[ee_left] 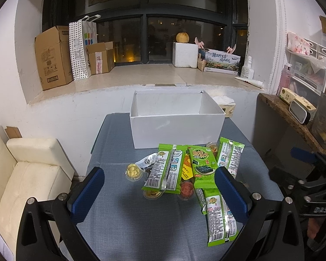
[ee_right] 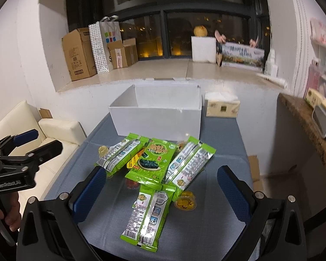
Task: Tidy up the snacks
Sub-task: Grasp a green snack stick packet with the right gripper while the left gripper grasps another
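Observation:
A pile of snacks lies on the blue-grey tablecloth [ee_left: 123,221]: several green packets [ee_left: 166,169] [ee_right: 148,213], a silver pouch [ee_left: 146,162], and small jelly cups, one yellow [ee_left: 133,170], one red [ee_left: 187,189], one amber [ee_right: 185,202]. An empty white box [ee_left: 176,128] [ee_right: 156,119] stands open behind the pile. My left gripper [ee_left: 160,193] is open and empty, hovering just before the pile. My right gripper [ee_right: 160,193] is open and empty above the nearest green packet. Each gripper shows at the edge of the other's view [ee_left: 304,174] [ee_right: 30,145].
A tissue pack [ee_right: 222,108] stands right of the box. A cream sofa [ee_left: 26,182] is left of the table, a wooden shelf [ee_left: 293,117] with a clock to the right. Cardboard boxes [ee_left: 54,57] and a foam box [ee_left: 184,54] sit on the windowsill behind.

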`<control>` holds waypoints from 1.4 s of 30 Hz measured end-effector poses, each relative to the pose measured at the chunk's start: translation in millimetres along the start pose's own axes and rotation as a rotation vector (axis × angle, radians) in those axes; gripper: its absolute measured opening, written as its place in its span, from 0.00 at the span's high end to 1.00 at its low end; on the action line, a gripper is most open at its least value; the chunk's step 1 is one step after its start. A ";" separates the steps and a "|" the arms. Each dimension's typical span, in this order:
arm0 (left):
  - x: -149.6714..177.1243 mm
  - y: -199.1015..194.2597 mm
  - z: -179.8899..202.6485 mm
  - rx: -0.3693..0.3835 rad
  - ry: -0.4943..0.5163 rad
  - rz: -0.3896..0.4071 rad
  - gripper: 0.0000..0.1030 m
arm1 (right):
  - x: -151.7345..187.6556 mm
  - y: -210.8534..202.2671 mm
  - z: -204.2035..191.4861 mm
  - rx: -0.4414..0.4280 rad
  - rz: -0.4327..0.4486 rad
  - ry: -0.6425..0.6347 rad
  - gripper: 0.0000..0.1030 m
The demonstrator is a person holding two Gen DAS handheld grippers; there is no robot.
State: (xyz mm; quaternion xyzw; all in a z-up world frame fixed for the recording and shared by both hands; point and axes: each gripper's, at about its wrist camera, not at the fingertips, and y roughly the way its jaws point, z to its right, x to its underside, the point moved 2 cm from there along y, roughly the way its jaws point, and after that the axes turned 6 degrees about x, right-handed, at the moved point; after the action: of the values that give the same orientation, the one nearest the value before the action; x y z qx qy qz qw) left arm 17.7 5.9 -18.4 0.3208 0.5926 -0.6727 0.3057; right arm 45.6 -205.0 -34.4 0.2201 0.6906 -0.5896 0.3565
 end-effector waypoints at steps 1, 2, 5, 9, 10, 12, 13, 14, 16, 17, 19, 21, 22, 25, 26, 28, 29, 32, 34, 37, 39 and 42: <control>0.7 0.9 -1.0 0.000 -0.004 -0.004 0.00 | 2.1 8.7 1.1 -0.001 -0.032 0.023 0.00; 1.1 2.3 -1.7 -0.001 -0.007 -0.008 0.00 | 4.8 20.2 2.1 -0.004 -0.075 0.054 0.00; 4.2 5.5 -4.9 -0.006 -0.014 -0.018 0.00 | 18.9 58.4 2.4 -0.018 -0.225 0.131 0.00; 8.8 10.0 -8.6 -0.011 -0.023 -0.031 0.00 | 41.3 102.0 -10.5 0.007 -0.342 0.111 0.00; 10.5 11.6 -10.0 -0.012 -0.025 -0.037 0.00 | 45.9 109.0 -13.9 0.012 -0.363 0.101 0.00; 13.3 15.3 -12.7 -0.017 -0.030 -0.049 0.00 | 57.8 124.0 -22.0 0.010 -0.426 0.091 0.00; 14.5 16.6 -13.9 -0.018 -0.033 -0.053 0.00 | 61.9 128.1 -24.9 0.010 -0.445 0.086 0.00; 15.5 17.8 -15.5 -0.018 -0.038 -0.057 0.00 | 67.4 132.4 -28.1 0.025 -0.466 0.073 0.00; 17.4 19.6 -18.3 -0.016 -0.049 -0.064 0.00 | 79.0 139.6 -32.7 0.062 -0.506 0.045 0.00; 18.7 19.9 -18.9 -0.015 -0.051 -0.064 0.00 | 82.0 142.3 -33.6 0.066 -0.517 0.042 0.00; 19.6 20.5 -19.0 -0.015 -0.051 -0.066 0.00 | 91.9 150.9 -33.5 0.074 -0.543 0.037 0.01; 19.9 21.8 -18.9 -0.016 -0.051 -0.069 0.00 | 97.6 154.5 -32.3 0.089 -0.541 0.030 0.22; 20.2 22.8 -18.8 -0.015 -0.052 -0.073 0.00 | 97.8 155.5 -30.4 0.089 -0.538 0.032 0.30; 21.2 25.0 -18.6 -0.014 -0.051 -0.079 0.00 | 103.2 154.1 -26.7 0.079 -0.533 0.042 0.33; 21.2 25.8 -18.5 -0.013 -0.050 -0.081 0.00 | 105.9 152.5 -24.5 0.067 -0.534 0.049 0.34; 21.2 28.3 -17.9 -0.011 -0.049 -0.085 0.00 | 103.3 147.7 -22.8 0.045 -0.533 0.050 0.36; 21.4 29.5 -18.0 -0.009 -0.048 -0.087 0.00 | 103.2 140.9 -21.3 0.022 -0.520 0.044 0.37; 22.8 35.6 -18.2 0.000 -0.047 -0.093 0.00 | 96.8 119.9 -13.3 -0.022 -0.478 0.044 0.37; 22.9 43.3 -17.1 0.016 -0.038 -0.105 0.00 | 98.3 109.9 -0.1 -0.059 -0.447 0.065 0.37; 21.4 60.3 -16.1 0.039 -0.023 -0.120 0.00 | 94.0 90.3 23.5 -0.119 -0.398 0.125 0.37; 19.5 77.8 -15.3 0.058 0.000 -0.141 0.00 | 89.2 77.0 31.3 -0.165 -0.374 0.148 0.37; 16.1 108.3 -12.4 0.076 0.048 -0.187 0.00 | 69.1 43.5 36.8 -0.221 -0.291 0.161 0.37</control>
State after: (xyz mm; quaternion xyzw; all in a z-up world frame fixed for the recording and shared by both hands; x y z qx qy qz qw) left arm 94.5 5.7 -97.3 0.2915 0.6012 -0.7123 0.2148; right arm 40.8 -239.8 -116.8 0.1238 0.8018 -0.5362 0.2330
